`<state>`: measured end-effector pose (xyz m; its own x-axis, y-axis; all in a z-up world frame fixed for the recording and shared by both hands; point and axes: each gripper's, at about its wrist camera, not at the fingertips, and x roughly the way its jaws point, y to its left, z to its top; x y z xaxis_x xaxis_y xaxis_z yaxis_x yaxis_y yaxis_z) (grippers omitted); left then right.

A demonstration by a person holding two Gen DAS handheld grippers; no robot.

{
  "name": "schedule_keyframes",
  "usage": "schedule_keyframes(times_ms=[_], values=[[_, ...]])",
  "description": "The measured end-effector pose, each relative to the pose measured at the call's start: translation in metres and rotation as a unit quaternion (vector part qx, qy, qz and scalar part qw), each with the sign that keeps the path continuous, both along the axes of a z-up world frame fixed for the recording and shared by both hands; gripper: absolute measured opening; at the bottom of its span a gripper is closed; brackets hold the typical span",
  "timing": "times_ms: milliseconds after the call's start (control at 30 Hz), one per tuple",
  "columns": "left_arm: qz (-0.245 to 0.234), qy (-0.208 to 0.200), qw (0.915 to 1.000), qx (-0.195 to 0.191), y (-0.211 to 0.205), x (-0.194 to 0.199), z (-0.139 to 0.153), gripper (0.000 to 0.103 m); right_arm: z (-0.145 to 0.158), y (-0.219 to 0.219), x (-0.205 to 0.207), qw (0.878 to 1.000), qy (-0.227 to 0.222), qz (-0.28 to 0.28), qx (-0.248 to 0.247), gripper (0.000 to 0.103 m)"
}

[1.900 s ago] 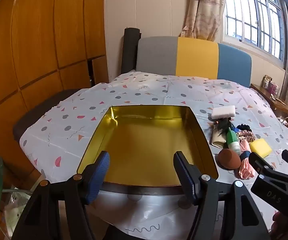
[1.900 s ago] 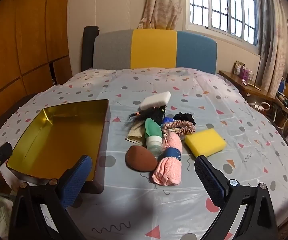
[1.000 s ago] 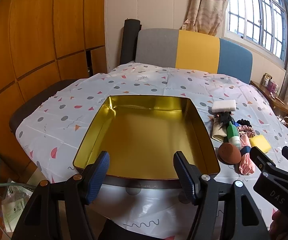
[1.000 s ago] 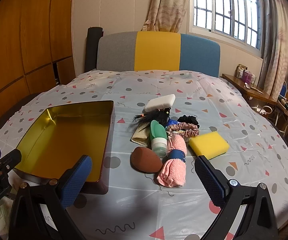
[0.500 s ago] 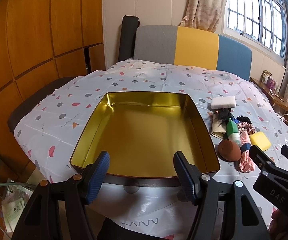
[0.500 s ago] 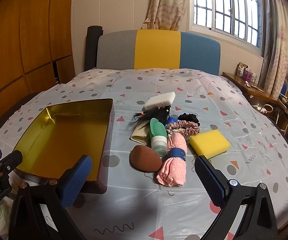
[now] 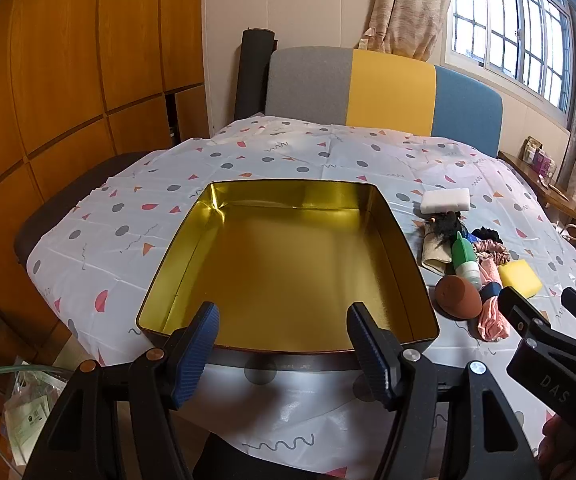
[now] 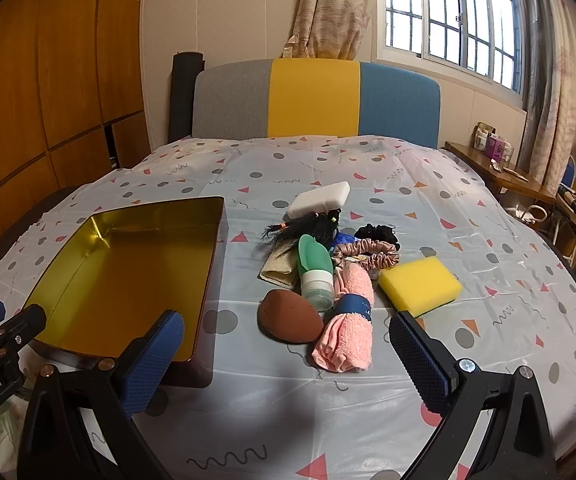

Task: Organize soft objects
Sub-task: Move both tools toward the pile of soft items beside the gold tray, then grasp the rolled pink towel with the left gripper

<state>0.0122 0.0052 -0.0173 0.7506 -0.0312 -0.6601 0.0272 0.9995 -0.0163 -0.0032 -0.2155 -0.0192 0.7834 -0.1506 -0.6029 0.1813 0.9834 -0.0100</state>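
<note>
An empty gold tin tray (image 7: 408,264) (image 8: 207,264) lies on the patterned sheet. To its right is a pile of soft things: brown makeup sponge (image 8: 290,316) (image 7: 458,295), rolled pink towel with a blue band (image 8: 348,316), green squeeze bottle (image 8: 315,268), yellow sponge (image 8: 420,285) (image 7: 520,278), white sponge (image 8: 319,199) (image 7: 444,200), pink scrunchie (image 8: 372,252), black scrunchie (image 8: 378,233), beige cloth (image 8: 277,269). My left gripper (image 7: 283,332) is open and empty over the tray's near rim. My right gripper (image 8: 283,336) is open and empty just short of the brown sponge.
The sheet covers a bed with a grey, yellow and blue headboard (image 8: 316,96). Wooden wardrobe panels (image 7: 67,80) run along the left. A wooden side table (image 8: 504,176) stands at the right. The bed's near edge is below both grippers.
Both grippers rose slightly and drifted forward over the bed. The objects have not moved and both grippers stayed open.
</note>
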Motion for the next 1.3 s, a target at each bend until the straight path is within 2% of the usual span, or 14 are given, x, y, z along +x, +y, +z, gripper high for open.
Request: schedule_keyframes(times_ms=[867, 1167, 1300], values=[[-0.004, 0.006, 1.0000, -0.004, -0.001, -0.002, -0.003, 0.067, 0.000, -0.003, -0.002, 1.000, 0.000, -0.001, 0.002, 0.103], [-0.051, 0.018, 0.9975, -0.046, -0.004, 0.001, -0.008, 0.067, -0.003, -0.017, 0.000, 1.000, 0.002, -0.012, 0.006, 0.103], [-0.089, 0.021, 0.9933, -0.071, -0.008, 0.004, -0.005, 0.068, -0.001, -0.050, 0.000, 0.999, 0.000, -0.032, 0.023, 0.103]])
